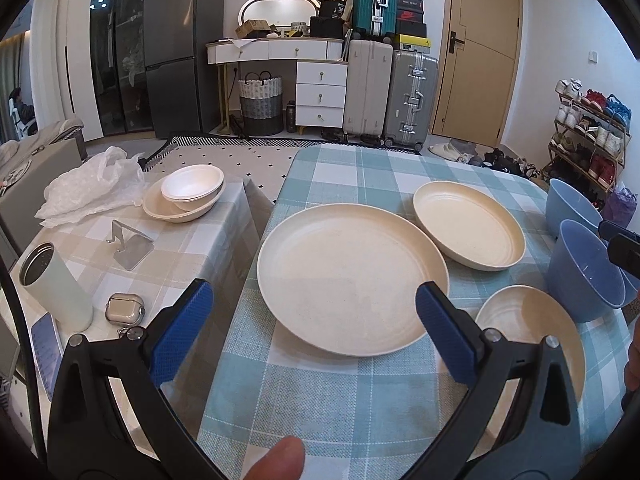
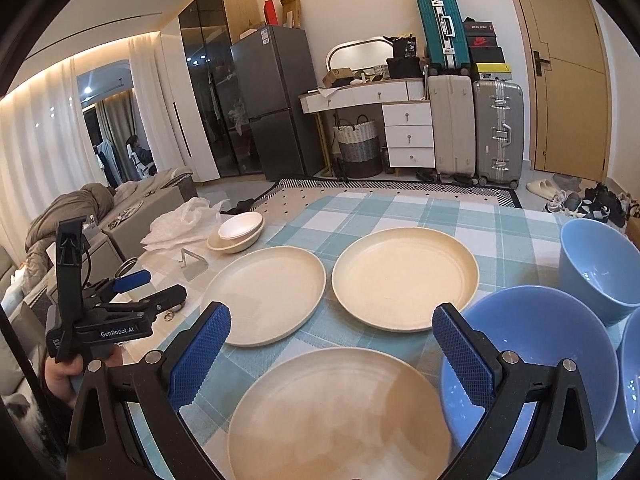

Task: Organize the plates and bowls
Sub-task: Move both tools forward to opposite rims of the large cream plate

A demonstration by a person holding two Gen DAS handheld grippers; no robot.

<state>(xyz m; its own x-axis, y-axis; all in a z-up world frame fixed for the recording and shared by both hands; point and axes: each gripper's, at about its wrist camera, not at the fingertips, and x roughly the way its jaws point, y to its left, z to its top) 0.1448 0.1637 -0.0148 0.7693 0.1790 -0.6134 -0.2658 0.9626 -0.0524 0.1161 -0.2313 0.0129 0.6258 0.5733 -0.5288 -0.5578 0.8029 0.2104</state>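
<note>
My left gripper (image 1: 314, 300) hovers spread over the large cream round plate (image 1: 352, 276) on the teal checked tablecloth (image 1: 320, 400). My right gripper (image 2: 330, 328), jaws also wide, sees a third blue plastic bowl (image 2: 634, 380) that the left camera misses.

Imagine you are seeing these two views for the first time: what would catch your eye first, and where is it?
Three cream plates lie spread apart on the blue checked tablecloth, with blue bowls crowded at its right edge. In the foreground of each view an open gripper, left and right, hovers above the plates, holding nothing.
</note>
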